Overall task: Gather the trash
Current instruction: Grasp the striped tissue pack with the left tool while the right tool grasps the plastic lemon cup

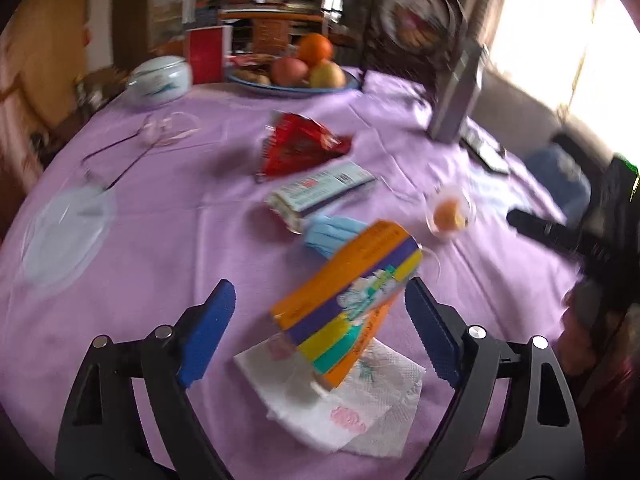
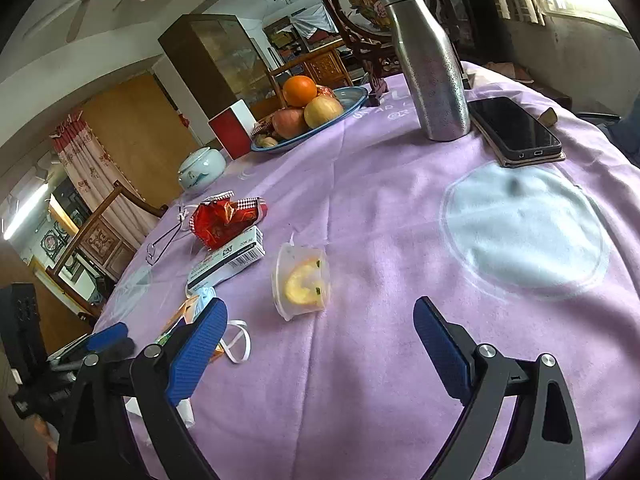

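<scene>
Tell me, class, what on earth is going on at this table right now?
A person is clearing rubbish off a table with a purple cloth, holding a two-finger gripper in each hand. The left gripper stands open around a tilted orange and purple carton, which rests on a paper napkin; its pads do not look pressed on it. The right gripper is open and empty, pointing towards a small plastic cup lying on its side. A red wrapper, a flat box and a blue face mask still lie on the cloth.
</scene>
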